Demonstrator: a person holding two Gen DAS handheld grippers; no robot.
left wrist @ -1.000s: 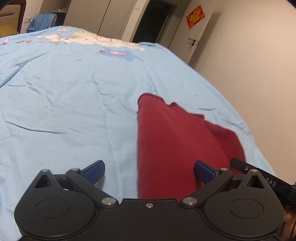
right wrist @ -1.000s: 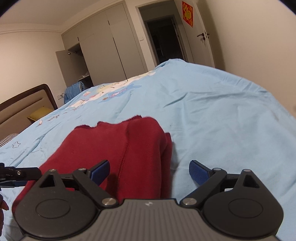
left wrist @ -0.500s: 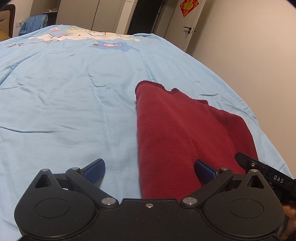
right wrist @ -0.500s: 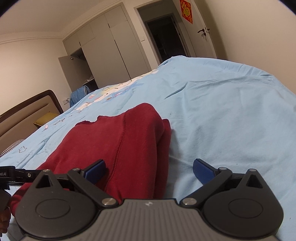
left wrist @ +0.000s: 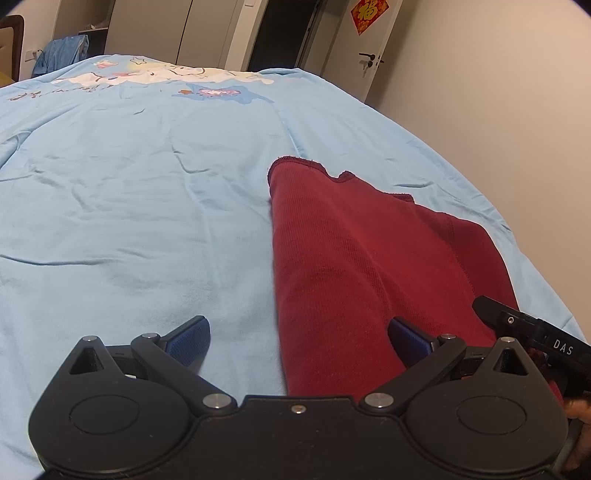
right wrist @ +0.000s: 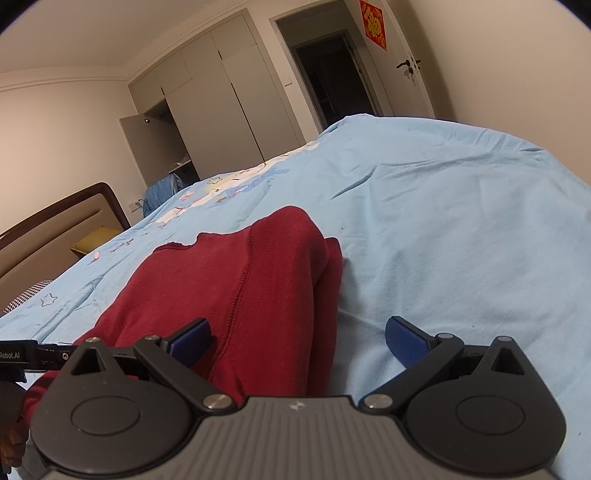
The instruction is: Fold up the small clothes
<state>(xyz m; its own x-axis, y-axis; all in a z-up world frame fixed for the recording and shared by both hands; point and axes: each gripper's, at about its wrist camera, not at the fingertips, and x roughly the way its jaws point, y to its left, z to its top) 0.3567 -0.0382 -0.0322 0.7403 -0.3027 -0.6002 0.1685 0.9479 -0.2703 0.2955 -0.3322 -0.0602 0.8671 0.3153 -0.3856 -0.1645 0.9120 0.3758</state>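
Left claw (left wrist: 298, 341): released, blue pads spread wide, nothing between them. Its left pad (left wrist: 190, 338) sits over bare sheet; its right pad (left wrist: 408, 341) sits over the red garment (left wrist: 354, 266). Contact with the cloth cannot be judged from this view.

Red garment lies on the light blue bed sheet (left wrist: 129, 221), in the centre-right of the left wrist view, running from the bottom edge up to mid-frame. It is doubled over lengthwise, with a straight folded edge on its left side and a seam on its right side. Its far end shows a ragged hem.

Right claw (right wrist: 298, 339): released, pads apart, gripping nothing. Its left pad (right wrist: 192, 341) is over the garment (right wrist: 229, 288); its right pad (right wrist: 406, 341) is over bare sheet (right wrist: 461, 229). The garment fills the lower left to centre of the right wrist view, with its rounded fold humped up at mid-frame.

The right tool's black body shows at the lower right of the left wrist view; the left tool's shows at the lower left of the right wrist view.

Background: wardrobe (right wrist: 221, 96), dark doorway (right wrist: 328, 74), and red paper decoration (right wrist: 373, 24) on the door, upper right of the frame. Headboard (right wrist: 55, 229) at left.
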